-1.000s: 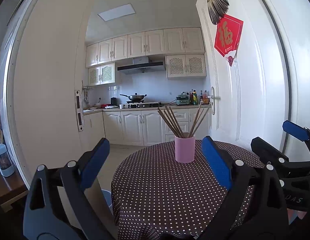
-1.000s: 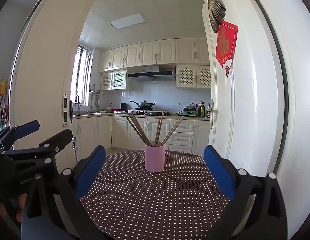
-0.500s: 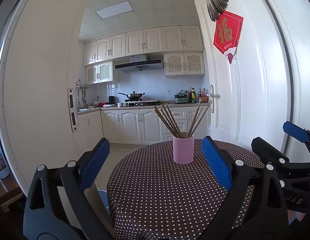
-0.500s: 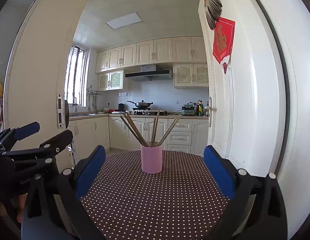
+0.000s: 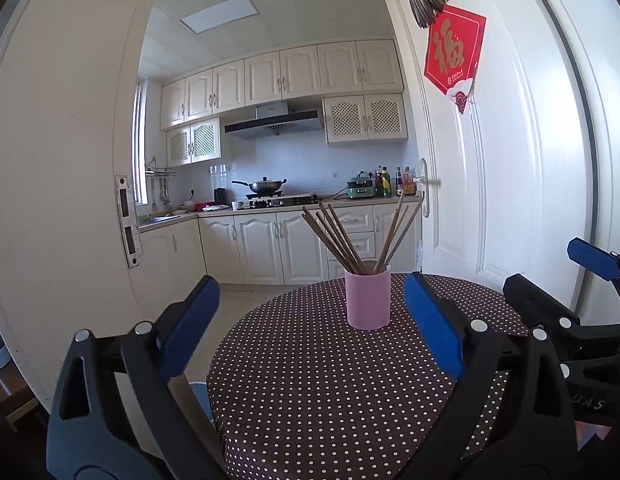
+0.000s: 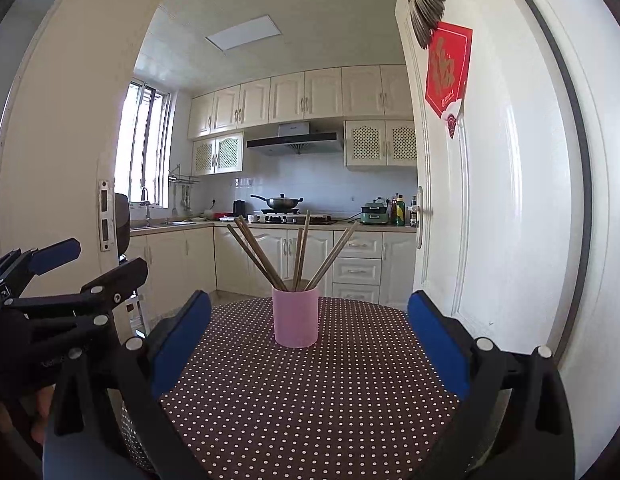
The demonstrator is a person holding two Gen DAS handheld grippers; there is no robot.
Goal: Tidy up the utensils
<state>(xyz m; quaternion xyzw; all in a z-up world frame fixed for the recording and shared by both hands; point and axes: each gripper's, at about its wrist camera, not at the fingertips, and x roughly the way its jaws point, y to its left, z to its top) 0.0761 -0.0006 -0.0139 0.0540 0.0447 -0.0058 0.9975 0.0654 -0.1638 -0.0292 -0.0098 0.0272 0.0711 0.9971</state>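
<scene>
Both claws, left claw (image 5: 310, 320) and right claw (image 6: 310, 332), hang spread and empty, short of the pink plastic cup (image 6: 296, 317) of brown wooden chopsticks (image 6: 270, 252) standing ahead on the dotted surface (image 6: 310, 400): tidying finished, or yet ahead.

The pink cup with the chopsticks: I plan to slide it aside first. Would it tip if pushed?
Probably, if pushed high. The pink cup is tall and narrow, and the chopsticks lean out well above its rim, so their weight sits high. It looks like light plastic. The dotted tablecloth may grip or bunch under its base; a low push seems safer.
</scene>
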